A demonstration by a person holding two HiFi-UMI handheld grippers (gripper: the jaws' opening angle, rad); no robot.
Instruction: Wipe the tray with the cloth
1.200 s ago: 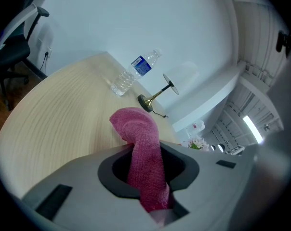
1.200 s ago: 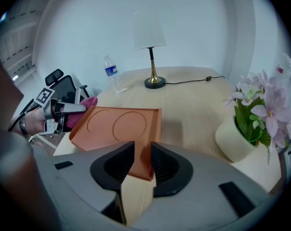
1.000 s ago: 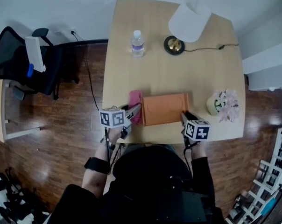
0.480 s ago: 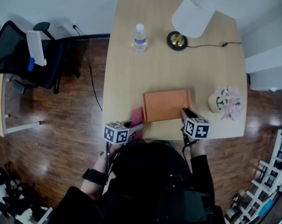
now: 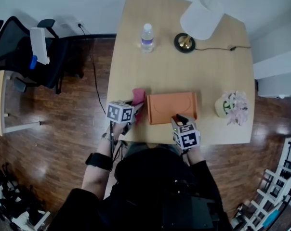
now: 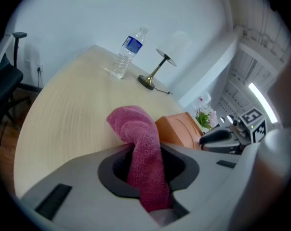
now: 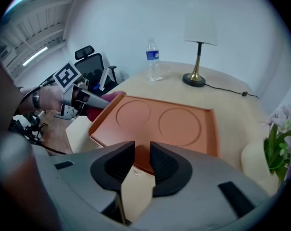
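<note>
Head view: at the near edge of a wooden table (image 5: pixel 160 66), a person's left gripper (image 5: pixel 135 111) holds a pink cloth (image 5: pixel 138 98) just beside the left end of an orange tray (image 5: pixel 172 107). The right gripper (image 5: pixel 180 119) sits at the tray's near edge.

Left gripper view: the jaws are clamped on the cloth, which rises from them and folds over at its top, with the tray to its right.

Right gripper view: the jaws stand slightly apart, pinching nothing, with the tray's near rim just beyond them.
</note>
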